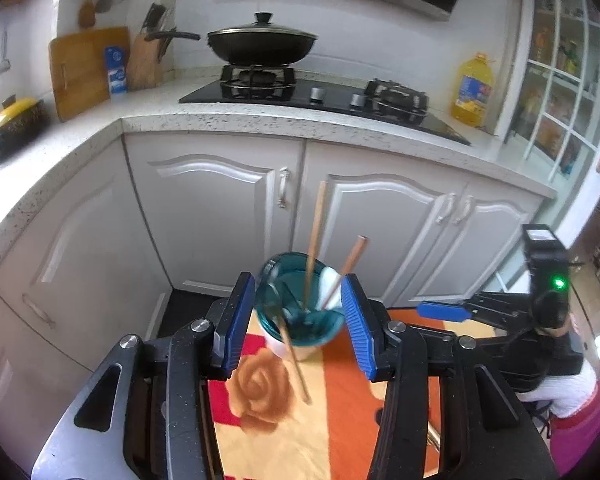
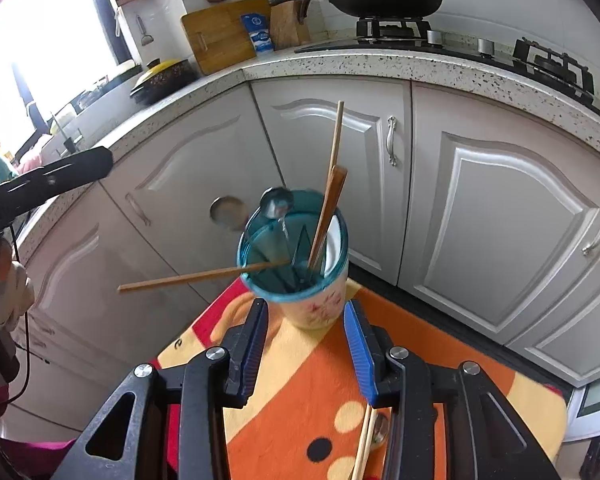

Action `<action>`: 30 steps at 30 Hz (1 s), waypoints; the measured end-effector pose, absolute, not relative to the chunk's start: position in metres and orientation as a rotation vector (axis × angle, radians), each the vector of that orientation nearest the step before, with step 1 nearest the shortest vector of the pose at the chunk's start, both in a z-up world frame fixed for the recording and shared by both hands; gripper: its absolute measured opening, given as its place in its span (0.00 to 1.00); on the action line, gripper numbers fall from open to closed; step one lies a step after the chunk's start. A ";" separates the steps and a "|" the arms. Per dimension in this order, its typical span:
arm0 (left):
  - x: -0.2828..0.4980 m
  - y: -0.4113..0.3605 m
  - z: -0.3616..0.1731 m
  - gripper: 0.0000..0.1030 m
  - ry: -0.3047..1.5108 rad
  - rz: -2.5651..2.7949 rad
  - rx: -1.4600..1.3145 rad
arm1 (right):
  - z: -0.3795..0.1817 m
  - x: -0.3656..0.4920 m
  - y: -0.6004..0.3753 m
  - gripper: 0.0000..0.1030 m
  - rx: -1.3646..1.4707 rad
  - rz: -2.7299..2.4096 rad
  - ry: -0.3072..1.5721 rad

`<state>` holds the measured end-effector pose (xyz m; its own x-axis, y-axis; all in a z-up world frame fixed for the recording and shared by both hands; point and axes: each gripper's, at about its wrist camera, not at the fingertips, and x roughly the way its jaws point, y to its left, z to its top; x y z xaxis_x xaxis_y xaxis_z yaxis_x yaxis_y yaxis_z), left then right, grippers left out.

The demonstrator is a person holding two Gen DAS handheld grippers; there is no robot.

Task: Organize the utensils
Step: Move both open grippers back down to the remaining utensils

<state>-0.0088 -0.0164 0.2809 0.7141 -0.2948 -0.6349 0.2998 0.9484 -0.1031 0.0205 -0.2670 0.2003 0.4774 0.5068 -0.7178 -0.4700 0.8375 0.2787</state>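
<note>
Blue fingers [image 2: 306,354] parted, empty, near cup [image 2: 296,264]

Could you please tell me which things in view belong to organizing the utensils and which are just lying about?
For the job:
- cup
- chopsticks in the cup
- spoon
- loose chopsticks on the cloth

Lying about:
- wok
- oil bottle
- cutting board
- knife block
</note>
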 end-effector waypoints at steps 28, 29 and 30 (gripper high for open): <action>-0.085 -0.111 0.208 0.43 0.792 -0.396 0.133 | 0.177 -0.057 -0.323 0.40 0.088 0.453 0.932; -0.085 -0.113 0.204 0.43 0.799 -0.397 0.132 | 0.174 -0.058 -0.324 0.40 0.088 0.447 0.936; -0.084 -0.115 0.201 0.43 0.804 -0.397 0.132 | 0.173 -0.058 -0.325 0.40 0.088 0.444 0.938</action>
